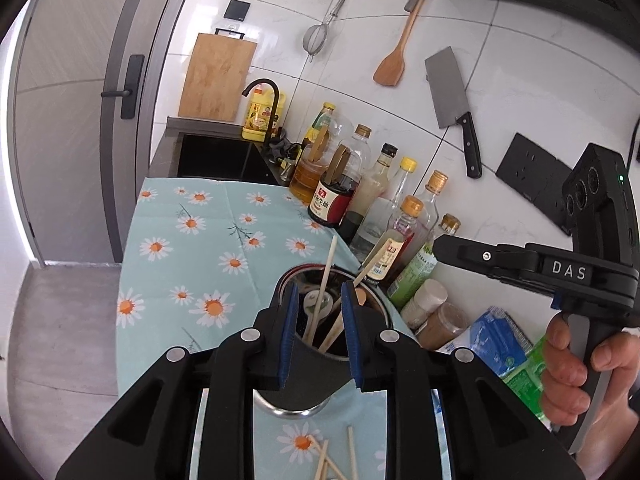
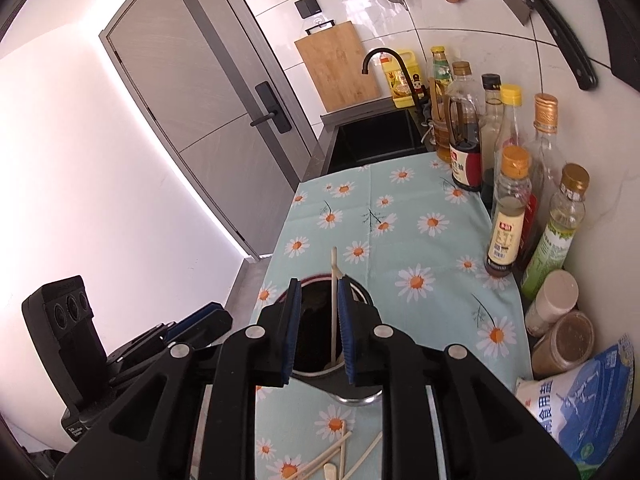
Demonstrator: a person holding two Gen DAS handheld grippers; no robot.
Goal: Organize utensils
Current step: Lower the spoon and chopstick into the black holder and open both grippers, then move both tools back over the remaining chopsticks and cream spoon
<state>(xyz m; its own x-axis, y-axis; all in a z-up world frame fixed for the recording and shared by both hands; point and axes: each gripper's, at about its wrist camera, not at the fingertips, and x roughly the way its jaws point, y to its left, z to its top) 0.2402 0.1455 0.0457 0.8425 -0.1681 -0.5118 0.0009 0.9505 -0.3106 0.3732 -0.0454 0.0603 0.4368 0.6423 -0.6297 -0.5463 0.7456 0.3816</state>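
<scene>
A steel utensil holder (image 1: 298,412) stands on the daisy tablecloth; it also shows in the right wrist view (image 2: 354,396). It holds chopsticks (image 1: 325,280) and a white spoon (image 1: 318,304). My left gripper (image 1: 318,336) is open above the holder's mouth, with nothing between its pads. My right gripper (image 2: 318,332) is open over the holder; a single chopstick (image 2: 333,304) stands in the holder between its pads, touching neither that I can see. Loose chopsticks (image 1: 332,464) lie on the cloth in front of the holder and also show in the right wrist view (image 2: 340,456).
Sauce and oil bottles (image 1: 352,192) line the wall on the right, with spice jars (image 2: 552,304) and a salt bag (image 2: 580,404). A black sink (image 1: 216,156) with faucet lies beyond the cloth. A cleaver (image 1: 452,100), spatula and strainer hang on the wall.
</scene>
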